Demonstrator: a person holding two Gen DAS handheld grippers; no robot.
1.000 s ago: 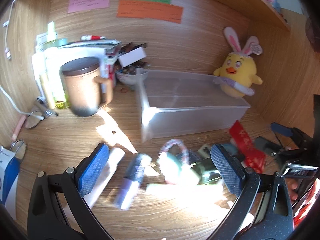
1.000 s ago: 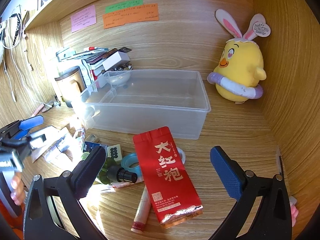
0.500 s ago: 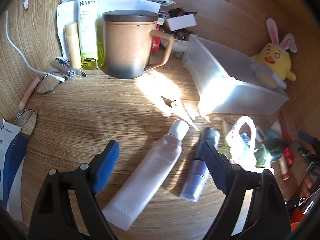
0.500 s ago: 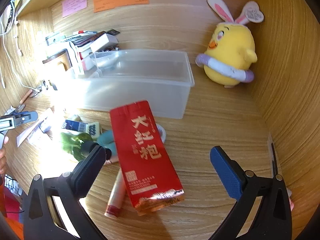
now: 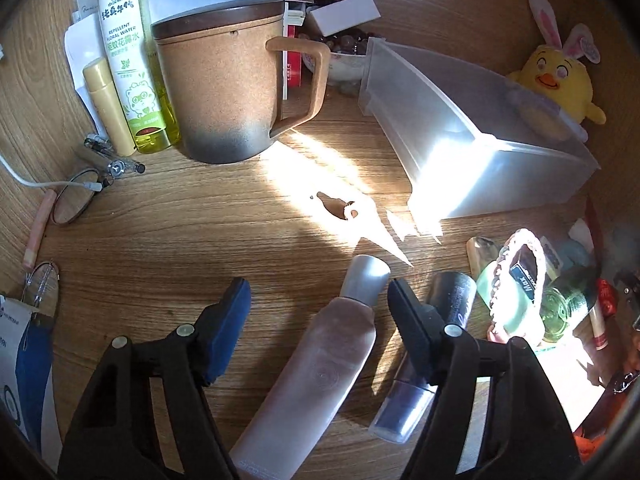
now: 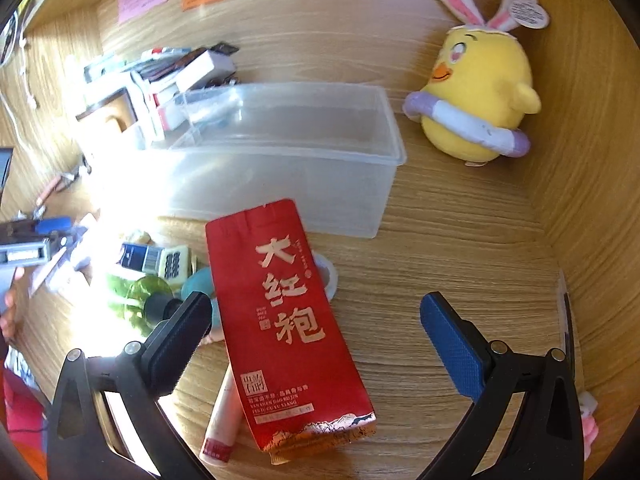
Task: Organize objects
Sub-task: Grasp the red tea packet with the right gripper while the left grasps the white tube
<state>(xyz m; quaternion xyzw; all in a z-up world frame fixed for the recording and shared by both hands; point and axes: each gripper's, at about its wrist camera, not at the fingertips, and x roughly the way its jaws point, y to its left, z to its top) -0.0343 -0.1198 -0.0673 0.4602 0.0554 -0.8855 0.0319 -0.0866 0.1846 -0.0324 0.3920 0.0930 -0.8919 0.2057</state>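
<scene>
A pale pink tube [image 5: 332,368] with a silver cap lies on the wooden desk between the jaws of my left gripper [image 5: 320,312]. Those jaws are closing. The right pad sits beside the cap and the left pad stands clear of the tube. A dark purple tube [image 5: 440,340] lies just outside the right finger. My right gripper [image 6: 316,340] hangs open over a red tea pouch [image 6: 280,312], which lies flat between its fingers without touching them. The clear plastic bin [image 5: 400,92] [image 6: 300,192] stands behind both.
A brown lidded mug [image 5: 224,88], a repellent bottle [image 5: 132,60] and glasses [image 5: 76,200] stand at the left. A green bottle [image 6: 140,300], small boxes and a pink-white tube [image 6: 224,420] crowd around the pouch. A yellow chick plush [image 6: 480,92] sits in the right corner.
My left gripper has dropped toward the desk and swung left over the pale tube, its jaws narrowing. My right gripper has sunk closer to the red pouch.
</scene>
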